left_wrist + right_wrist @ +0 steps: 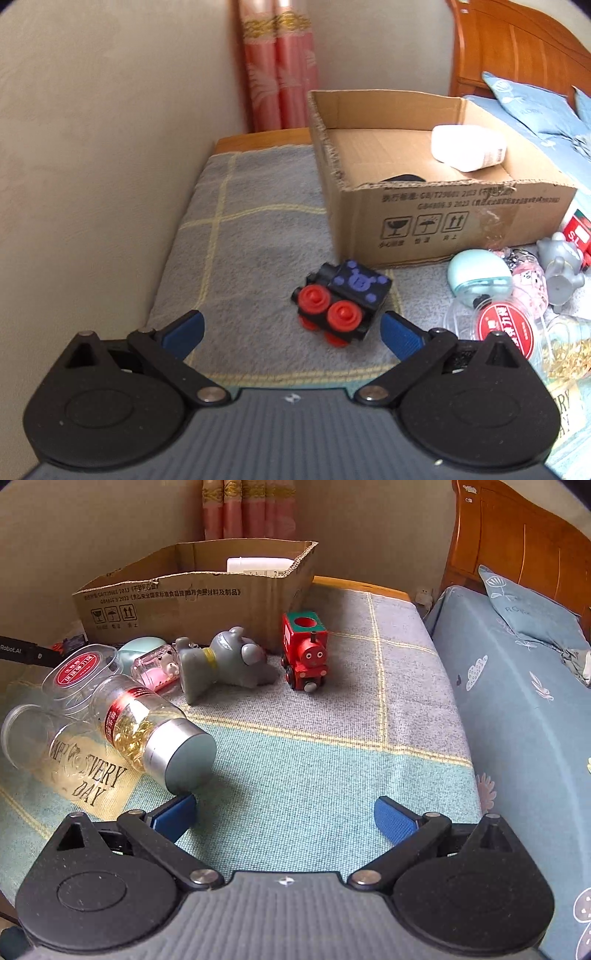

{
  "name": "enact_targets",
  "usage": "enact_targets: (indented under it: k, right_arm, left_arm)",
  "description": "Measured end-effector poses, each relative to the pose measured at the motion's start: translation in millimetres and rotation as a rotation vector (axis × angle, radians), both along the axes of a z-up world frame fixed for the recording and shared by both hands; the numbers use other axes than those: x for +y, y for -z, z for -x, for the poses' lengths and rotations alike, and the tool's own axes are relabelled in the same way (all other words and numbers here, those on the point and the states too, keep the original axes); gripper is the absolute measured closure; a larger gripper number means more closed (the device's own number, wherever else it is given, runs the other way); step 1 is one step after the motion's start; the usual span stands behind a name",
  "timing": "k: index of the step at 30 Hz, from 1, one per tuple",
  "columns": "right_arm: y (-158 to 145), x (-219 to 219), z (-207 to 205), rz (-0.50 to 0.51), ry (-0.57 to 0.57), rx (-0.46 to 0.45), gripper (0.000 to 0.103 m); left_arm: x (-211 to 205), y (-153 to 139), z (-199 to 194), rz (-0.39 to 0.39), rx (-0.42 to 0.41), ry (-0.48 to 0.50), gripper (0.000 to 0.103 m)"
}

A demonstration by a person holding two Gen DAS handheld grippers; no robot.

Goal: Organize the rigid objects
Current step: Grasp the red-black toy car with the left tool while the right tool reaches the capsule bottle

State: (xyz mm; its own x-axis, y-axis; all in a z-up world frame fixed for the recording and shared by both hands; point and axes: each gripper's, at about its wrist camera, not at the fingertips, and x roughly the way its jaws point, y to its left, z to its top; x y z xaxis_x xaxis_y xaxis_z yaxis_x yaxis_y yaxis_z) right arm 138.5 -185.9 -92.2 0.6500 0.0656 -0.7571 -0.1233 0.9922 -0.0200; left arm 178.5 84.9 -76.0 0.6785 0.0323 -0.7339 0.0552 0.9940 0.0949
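Observation:
A black toy train car with red wheels and a purple top lies on its side on the grey towel, just ahead of my open, empty left gripper. An open cardboard box behind it holds a white bottle. In the right wrist view my right gripper is open and empty over the teal cloth. A capsule bottle with a grey cap lies by its left finger. A red toy engine and a grey figurine sit in front of the box.
Clear jars, a glass with lettering, a mint-capped container and a pink case crowd the cloth. A wall runs along the left. A bed with blue bedding and a wooden headboard stands at the right.

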Motion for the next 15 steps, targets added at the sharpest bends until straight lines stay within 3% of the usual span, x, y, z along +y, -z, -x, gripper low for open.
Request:
enact_targets:
  k: [5,12,15]
  right_arm:
    - [1,0,2,-0.001,-0.002,-0.012,0.0]
    - [-3,1,2,-0.002,-0.005,0.018,0.0]
    - [-6,4,4,-0.015,-0.029,0.029,0.0]
  left_arm:
    - [-9,12,-14,-0.025,0.005,0.065,0.009]
    - [-11,15,-18,0.059,-0.01,0.153,0.039]
    - [-13,15,-20,0.066,-0.009,0.161,0.04]
